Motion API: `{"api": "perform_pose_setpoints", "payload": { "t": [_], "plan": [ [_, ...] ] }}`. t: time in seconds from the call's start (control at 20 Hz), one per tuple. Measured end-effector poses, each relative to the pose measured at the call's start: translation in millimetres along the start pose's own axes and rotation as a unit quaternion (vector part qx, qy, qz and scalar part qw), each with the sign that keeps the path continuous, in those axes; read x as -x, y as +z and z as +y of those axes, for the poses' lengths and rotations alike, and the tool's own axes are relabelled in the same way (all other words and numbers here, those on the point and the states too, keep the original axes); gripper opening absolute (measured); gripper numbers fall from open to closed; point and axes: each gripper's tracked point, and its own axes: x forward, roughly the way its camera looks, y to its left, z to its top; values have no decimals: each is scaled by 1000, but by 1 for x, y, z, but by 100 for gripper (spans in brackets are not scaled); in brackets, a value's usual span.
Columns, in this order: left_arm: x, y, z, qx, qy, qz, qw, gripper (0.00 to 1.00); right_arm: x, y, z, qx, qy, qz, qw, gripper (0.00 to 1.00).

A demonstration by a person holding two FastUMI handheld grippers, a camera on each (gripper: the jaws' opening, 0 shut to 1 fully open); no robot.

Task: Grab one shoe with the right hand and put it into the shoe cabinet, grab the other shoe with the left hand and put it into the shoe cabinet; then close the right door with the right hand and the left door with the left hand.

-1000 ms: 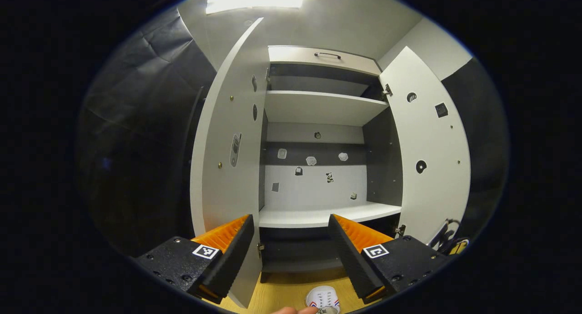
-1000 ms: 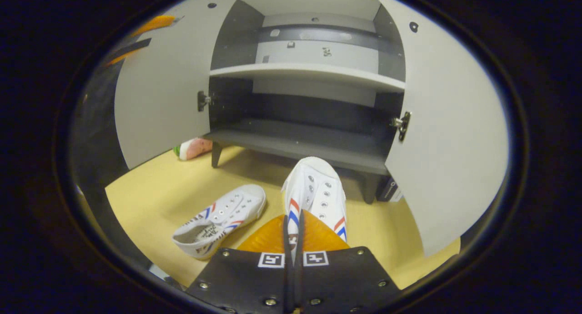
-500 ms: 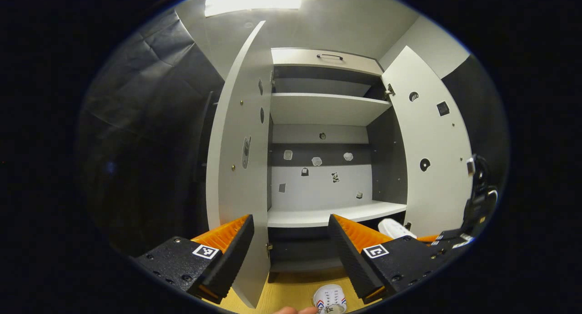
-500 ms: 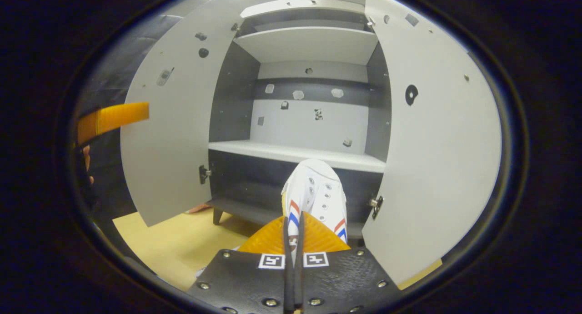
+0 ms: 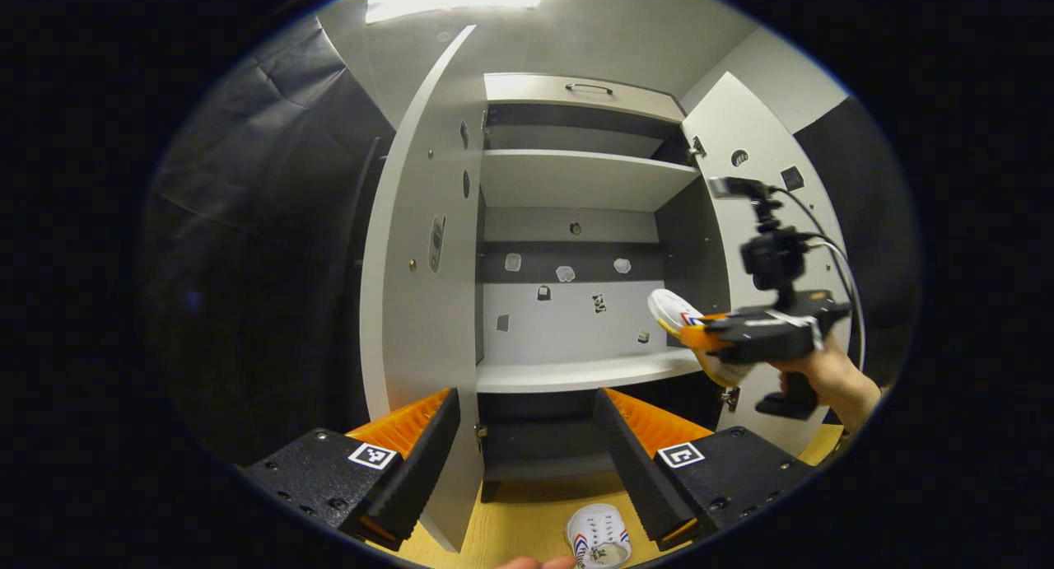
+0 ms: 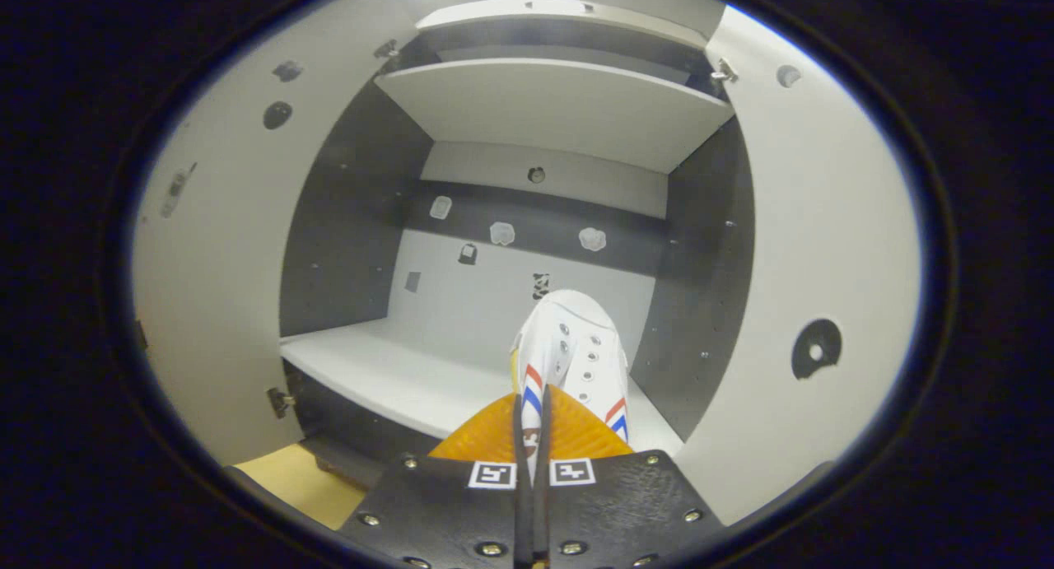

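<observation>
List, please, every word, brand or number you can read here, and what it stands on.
No text can be read.
Held shoe: coloured stripes, no legible print.
Floor shoe: print too small and blurred to read.
Cabinet stickers: too small to read.
Square tags: black-and-white patterns, no letters.

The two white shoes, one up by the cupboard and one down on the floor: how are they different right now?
The white canvas shoe with red and blue stripes is gripped by the right gripper, lifted, its toe over the white middle shelf. The other white striped shoe lies on the yellow floor, ungripped, below the open left gripper. Both look like one matching pair.
</observation>
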Motion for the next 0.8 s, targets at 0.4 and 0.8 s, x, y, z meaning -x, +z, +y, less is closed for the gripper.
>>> {"api": "perform_pose_setpoints", "payload": {
  "t": [0.4, 0.8],
  "plan": [
    [-1, -29, 9, 10, 0, 28, 1000, 96, -106, -46, 4, -32, 20, 152, 988, 1],
    [-9, -39, -1, 20, -3, 41, 999, 96, -113, -42, -14, -60, 8, 143, 988, 23]
  ]
}}
